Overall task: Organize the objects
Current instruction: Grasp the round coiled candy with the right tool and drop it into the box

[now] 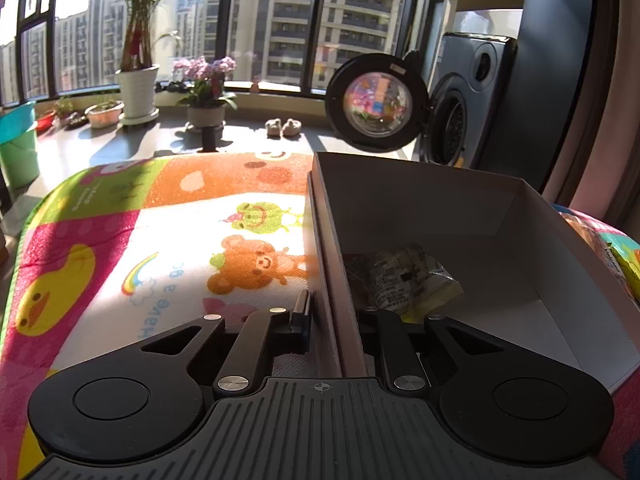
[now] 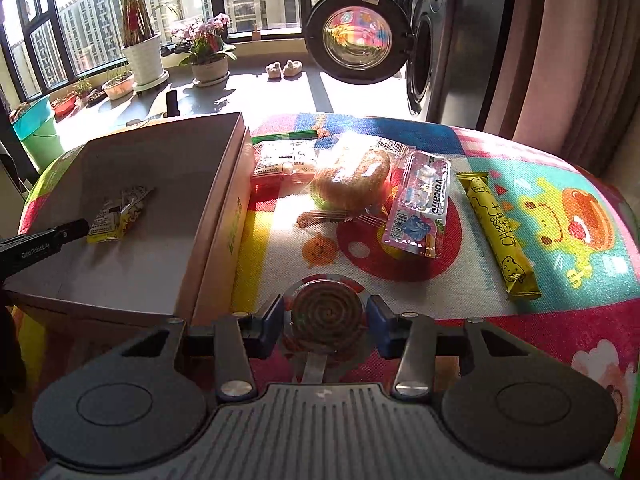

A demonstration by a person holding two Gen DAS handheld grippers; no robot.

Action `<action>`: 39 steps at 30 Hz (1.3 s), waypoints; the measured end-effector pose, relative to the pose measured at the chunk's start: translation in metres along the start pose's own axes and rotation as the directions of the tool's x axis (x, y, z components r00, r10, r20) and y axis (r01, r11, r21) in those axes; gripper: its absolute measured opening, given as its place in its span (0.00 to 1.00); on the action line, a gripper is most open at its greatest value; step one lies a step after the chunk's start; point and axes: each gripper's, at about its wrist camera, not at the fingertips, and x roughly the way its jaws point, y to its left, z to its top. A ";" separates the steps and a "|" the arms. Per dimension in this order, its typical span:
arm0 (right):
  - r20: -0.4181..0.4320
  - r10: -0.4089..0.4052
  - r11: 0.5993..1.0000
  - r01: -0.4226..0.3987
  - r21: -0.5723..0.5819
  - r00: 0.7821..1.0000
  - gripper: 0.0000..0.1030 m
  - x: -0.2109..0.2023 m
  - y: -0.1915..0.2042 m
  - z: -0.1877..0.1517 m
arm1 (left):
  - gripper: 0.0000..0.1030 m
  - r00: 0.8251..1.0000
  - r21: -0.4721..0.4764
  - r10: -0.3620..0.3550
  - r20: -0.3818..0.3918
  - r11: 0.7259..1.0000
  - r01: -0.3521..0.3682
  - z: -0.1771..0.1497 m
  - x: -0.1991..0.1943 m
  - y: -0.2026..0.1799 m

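The left gripper [image 1: 334, 320] hides part of the box's snack packet [image 1: 404, 280].

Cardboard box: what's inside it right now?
One small snack packet lies on the cardboard box floor. The near corner below the left gripper, clamped on the wall, is hidden.

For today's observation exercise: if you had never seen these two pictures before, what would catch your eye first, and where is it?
First, the swirl lollipop held between the blue pads of the right gripper, low in the right wrist view. Next, the open box on the cartoon mat, one snack packet inside, its side wall clamped by the left gripper. Behind, a washer door hangs open, mirroring the mat's colours.
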 end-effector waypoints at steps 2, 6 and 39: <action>0.017 0.019 1.000 -0.018 -0.019 1.000 0.44 -0.025 0.003 -0.009 | 0.15 1.000 0.000 0.000 0.001 1.000 0.000 -0.001 0.000 0.000; 0.020 0.083 0.995 -0.082 -0.049 0.996 0.44 -0.068 0.013 -0.024 | 0.15 1.000 -0.001 -0.001 0.002 1.000 0.001 -0.001 -0.001 -0.001; 0.137 0.064 0.997 -0.057 -0.058 0.989 0.76 -0.057 0.045 0.070 | 0.15 1.000 -0.003 -0.009 0.000 1.000 0.009 -0.002 -0.001 0.000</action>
